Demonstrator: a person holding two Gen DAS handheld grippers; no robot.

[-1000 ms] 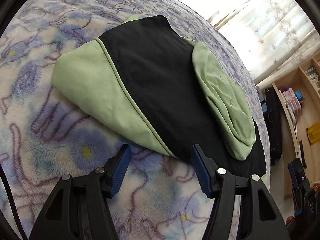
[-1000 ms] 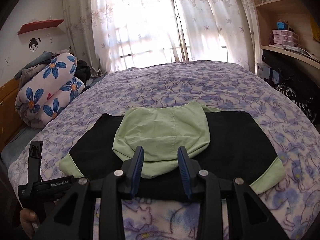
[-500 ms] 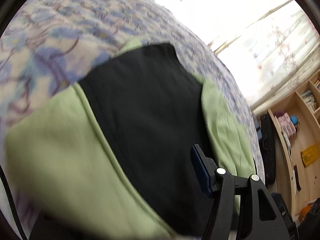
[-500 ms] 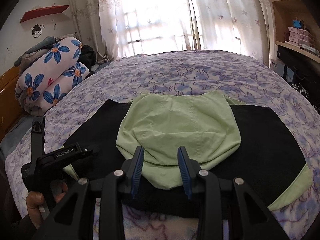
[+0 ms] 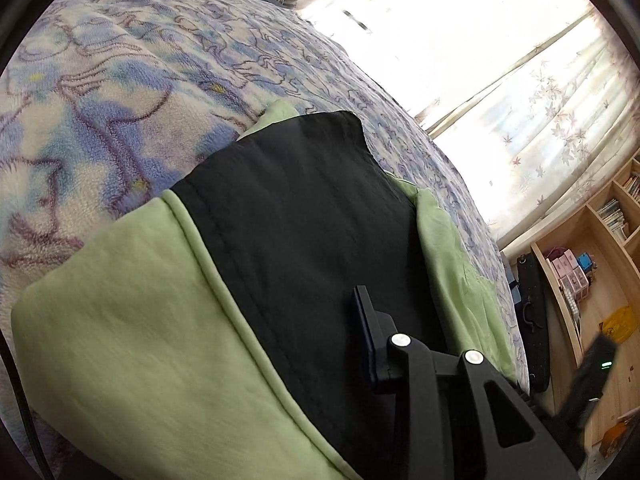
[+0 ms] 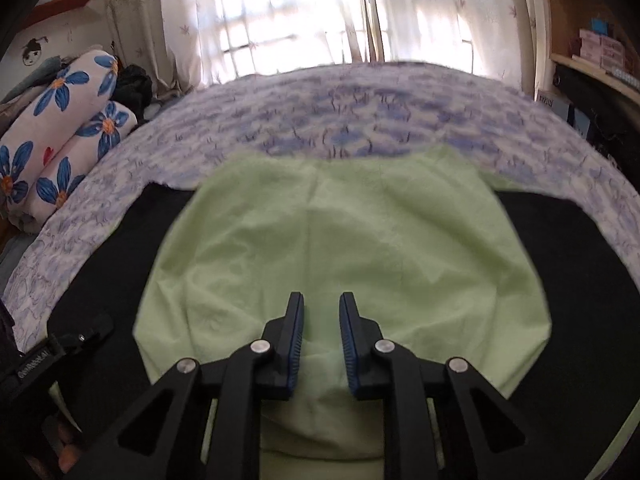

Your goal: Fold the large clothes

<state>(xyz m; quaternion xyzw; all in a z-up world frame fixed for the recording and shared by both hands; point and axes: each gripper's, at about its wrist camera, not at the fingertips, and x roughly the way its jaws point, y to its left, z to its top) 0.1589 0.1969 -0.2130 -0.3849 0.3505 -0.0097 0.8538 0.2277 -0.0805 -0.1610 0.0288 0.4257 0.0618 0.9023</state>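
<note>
A black and light-green hooded jacket [image 5: 288, 240] lies folded flat on the bed. In the left wrist view my left gripper [image 5: 280, 360] straddles its near edge: the right finger [image 5: 366, 332] rests on top of the black panel, the left finger is hidden under the green sleeve [image 5: 120, 344]. In the right wrist view my right gripper [image 6: 320, 312] hovers low over the green hood [image 6: 348, 248], jaws a little apart, holding nothing. The left gripper [image 6: 60, 356] shows at the lower left there.
The bed has a purple floral blanket [image 5: 120, 80]. Rolled flowered bedding [image 6: 60, 120] lies at the head end. Curtained window [image 6: 300, 20] behind the bed. Wooden shelves [image 5: 592, 264] stand beyond the bed's side.
My left gripper pushed forward onto the jacket's edge, its left finger sliding under the green sleeve. My right gripper moved forward and down over the hood, jaws unchanged.
</note>
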